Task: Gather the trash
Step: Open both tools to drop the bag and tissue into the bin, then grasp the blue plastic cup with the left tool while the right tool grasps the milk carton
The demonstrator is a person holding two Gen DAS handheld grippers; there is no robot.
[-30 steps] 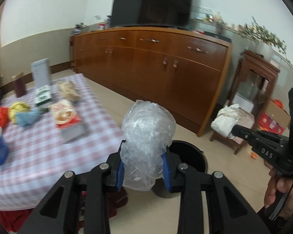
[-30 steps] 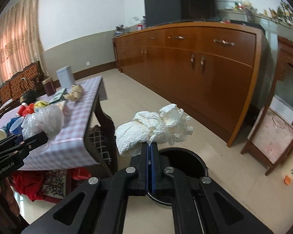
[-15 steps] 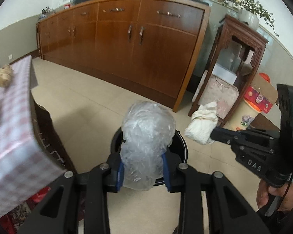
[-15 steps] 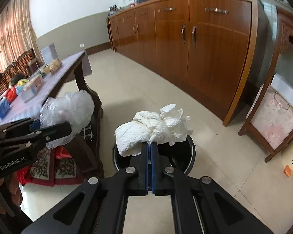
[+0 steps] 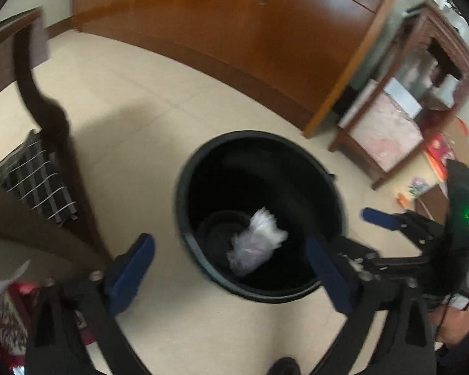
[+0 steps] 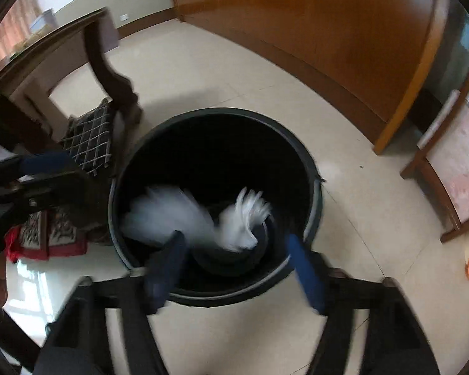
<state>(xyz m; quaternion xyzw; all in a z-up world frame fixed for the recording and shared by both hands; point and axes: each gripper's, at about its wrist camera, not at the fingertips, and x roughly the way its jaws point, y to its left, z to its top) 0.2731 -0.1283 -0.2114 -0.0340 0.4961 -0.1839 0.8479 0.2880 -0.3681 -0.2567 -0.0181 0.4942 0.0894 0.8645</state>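
Both jaws are opening, nothing gripped: left gripper [image 5: 229, 268], right gripper [image 6: 234, 265]; crumpled white paper wad [image 6: 244, 222] could be snagged on the round black plastic bin's [image 6: 312, 168] near rim.

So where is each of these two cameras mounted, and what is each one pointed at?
Left wrist view: rides the left claw, looking steeply down into the round black plastic bin; its jaws are opening, with the right claw and a hand at the right edge.
Right wrist view: rides the right claw, jaws opening over the same bin; the left claw shows at the left edge.
Shared: bin, white crumpled trash inside, wooden cabinet.
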